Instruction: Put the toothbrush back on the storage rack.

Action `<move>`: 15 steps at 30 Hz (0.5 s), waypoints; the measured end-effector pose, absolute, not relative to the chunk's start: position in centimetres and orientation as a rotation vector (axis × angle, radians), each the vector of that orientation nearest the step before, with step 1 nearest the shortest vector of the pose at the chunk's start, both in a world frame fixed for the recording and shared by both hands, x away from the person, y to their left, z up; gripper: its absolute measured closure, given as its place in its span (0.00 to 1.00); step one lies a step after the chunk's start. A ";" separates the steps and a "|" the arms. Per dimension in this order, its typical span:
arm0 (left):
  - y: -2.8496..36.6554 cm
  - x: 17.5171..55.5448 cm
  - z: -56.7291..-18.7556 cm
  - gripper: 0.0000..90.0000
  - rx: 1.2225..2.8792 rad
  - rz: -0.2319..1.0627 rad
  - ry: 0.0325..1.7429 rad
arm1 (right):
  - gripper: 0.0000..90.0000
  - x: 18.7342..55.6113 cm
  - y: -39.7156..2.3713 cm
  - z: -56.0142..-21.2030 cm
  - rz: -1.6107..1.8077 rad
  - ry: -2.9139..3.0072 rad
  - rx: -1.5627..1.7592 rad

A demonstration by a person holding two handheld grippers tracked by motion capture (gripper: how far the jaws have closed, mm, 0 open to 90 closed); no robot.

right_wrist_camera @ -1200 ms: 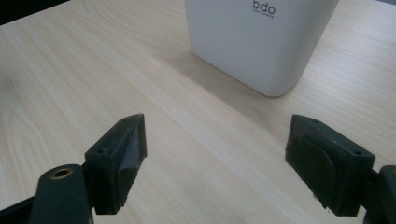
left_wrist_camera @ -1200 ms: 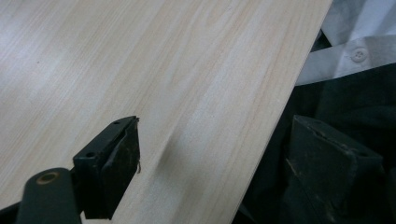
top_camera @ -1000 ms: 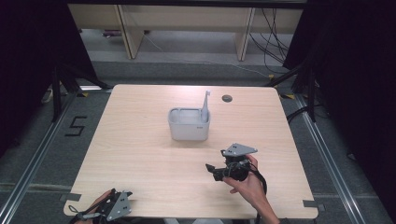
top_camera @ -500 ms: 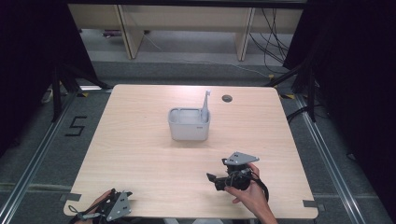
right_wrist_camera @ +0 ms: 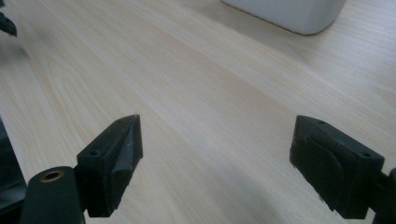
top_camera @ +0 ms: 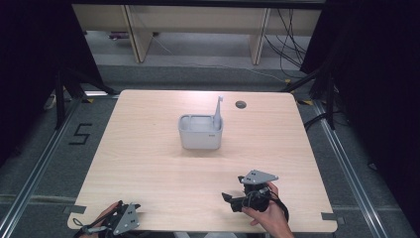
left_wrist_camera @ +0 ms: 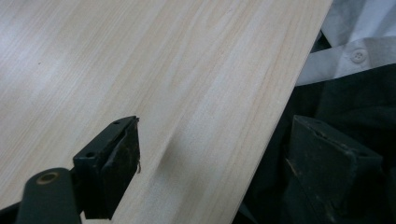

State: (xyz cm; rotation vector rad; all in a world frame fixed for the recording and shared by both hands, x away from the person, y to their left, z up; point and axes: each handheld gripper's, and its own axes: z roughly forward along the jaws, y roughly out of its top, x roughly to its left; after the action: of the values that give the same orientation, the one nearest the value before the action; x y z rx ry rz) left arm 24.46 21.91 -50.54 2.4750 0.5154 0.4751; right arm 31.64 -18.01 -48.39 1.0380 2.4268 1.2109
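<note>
The grey bin at mid-surface looks light, rigid and slick, best pinched at its rim by the wide-open, empty right tongs.

The tabletop lies bare between the near edge and the grey bin, which stands mid-table as the one obstacle, with a tall spatula rising from its right end. Both the right tongs and the left tongs have open wood ahead; wide lanes pass either side of the bin.
</note>
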 end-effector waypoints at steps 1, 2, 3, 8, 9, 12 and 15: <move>21.9 24.5 -50.6 0.18 2.474 0.477 0.516 | 0.20 31.6 -18.0 -48.4 1.193 2.429 1.013; 21.9 24.4 -50.5 0.18 2.476 0.476 0.514 | 0.20 31.4 -18.0 -48.5 1.186 2.431 1.017; 21.9 24.5 -50.5 0.18 2.474 0.469 0.512 | 0.20 31.3 -18.0 -48.5 1.184 2.427 1.013; 21.9 24.4 -50.5 0.18 2.477 0.475 0.512 | 0.20 30.9 -18.1 -48.7 1.136 2.452 0.966; 21.9 24.5 -50.5 0.18 2.477 0.475 0.512 | 0.20 30.7 -18.2 -48.7 1.139 2.453 0.979; 21.9 24.5 -50.6 0.18 2.476 0.477 0.515 | 0.20 30.5 -18.4 -48.8 1.134 2.443 0.971; 21.9 24.4 -50.5 0.18 2.479 0.476 0.511 | 0.20 30.1 -18.8 -49.0 1.114 2.459 0.992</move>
State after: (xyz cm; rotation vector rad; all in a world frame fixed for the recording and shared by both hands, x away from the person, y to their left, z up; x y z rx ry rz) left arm 24.45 21.89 -50.55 2.4789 0.5110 0.4762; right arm 30.06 -18.82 -48.98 0.9916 2.4587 1.1136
